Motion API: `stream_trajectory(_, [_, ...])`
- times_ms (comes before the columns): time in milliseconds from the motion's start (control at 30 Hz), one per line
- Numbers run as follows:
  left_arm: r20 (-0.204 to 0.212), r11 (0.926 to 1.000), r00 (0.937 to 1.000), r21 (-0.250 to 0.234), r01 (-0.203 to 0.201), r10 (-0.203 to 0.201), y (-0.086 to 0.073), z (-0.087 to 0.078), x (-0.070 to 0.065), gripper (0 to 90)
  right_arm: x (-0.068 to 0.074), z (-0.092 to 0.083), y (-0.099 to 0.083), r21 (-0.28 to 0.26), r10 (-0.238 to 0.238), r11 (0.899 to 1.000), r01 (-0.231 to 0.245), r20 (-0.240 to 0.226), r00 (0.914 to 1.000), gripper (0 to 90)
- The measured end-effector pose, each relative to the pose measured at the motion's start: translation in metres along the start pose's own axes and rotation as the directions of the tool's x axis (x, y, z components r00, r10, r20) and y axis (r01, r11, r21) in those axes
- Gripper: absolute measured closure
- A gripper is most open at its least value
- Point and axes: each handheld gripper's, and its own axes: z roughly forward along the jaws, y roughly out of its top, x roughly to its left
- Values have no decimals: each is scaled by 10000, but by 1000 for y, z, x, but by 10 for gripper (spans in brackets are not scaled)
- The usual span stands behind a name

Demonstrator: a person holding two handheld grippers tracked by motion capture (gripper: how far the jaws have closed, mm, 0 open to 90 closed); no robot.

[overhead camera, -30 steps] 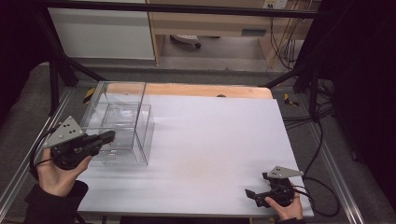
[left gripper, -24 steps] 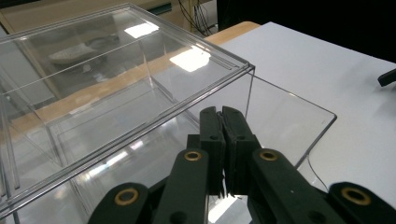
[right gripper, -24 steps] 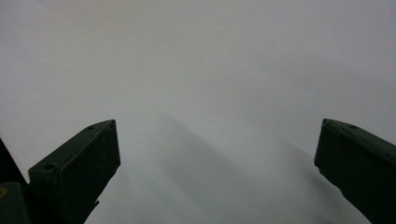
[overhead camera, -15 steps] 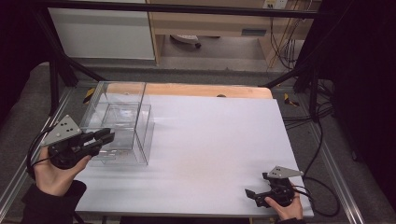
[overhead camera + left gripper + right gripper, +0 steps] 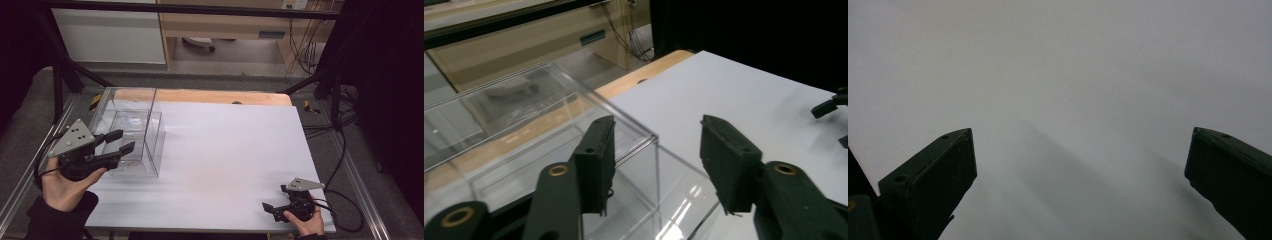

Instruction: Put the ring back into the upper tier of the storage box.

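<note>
The step in hand looks like the approach to a grasp: the left gripper (image 5: 116, 145) hangs at the near wall of the clear, open-topped plastic box (image 5: 131, 131), which stands at the left side of the white table top (image 5: 230, 150), a smaller clear compartment or inner box showing within it. Its jaws stand wide apart and hold nothing. In the left gripper view the box's near top corner (image 5: 651, 137) sits between the two black jaws, with one jaw over the box's inside and the other outside above the table, so the wall runs roughly in the gap; whether either pad touches the plastic I cannot tell. The next move, as I judge it, calls for lowering the jaws astride that thin wall and closing squarely on it, since clear smooth plastic may slip or the box may tip if it is pinched near a corner. The right gripper (image 5: 274, 210) rests low at the near right of the table, well apart from the box, its jaws also wide and empty above bare white surface.
</note>
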Motion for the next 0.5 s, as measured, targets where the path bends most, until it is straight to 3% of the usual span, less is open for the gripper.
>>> stream_trajectory(300, [653,9996,9974,24,-296,294,4,23,-27,297,0,0,0,-27,8,10000,-8,-14,10000,7])
stream_trajectory(500, [1408,9979,9884,213,-613,577,-6,45,-53,230,0,-1,0,-33,29,10000,-29,-12,10000,7])
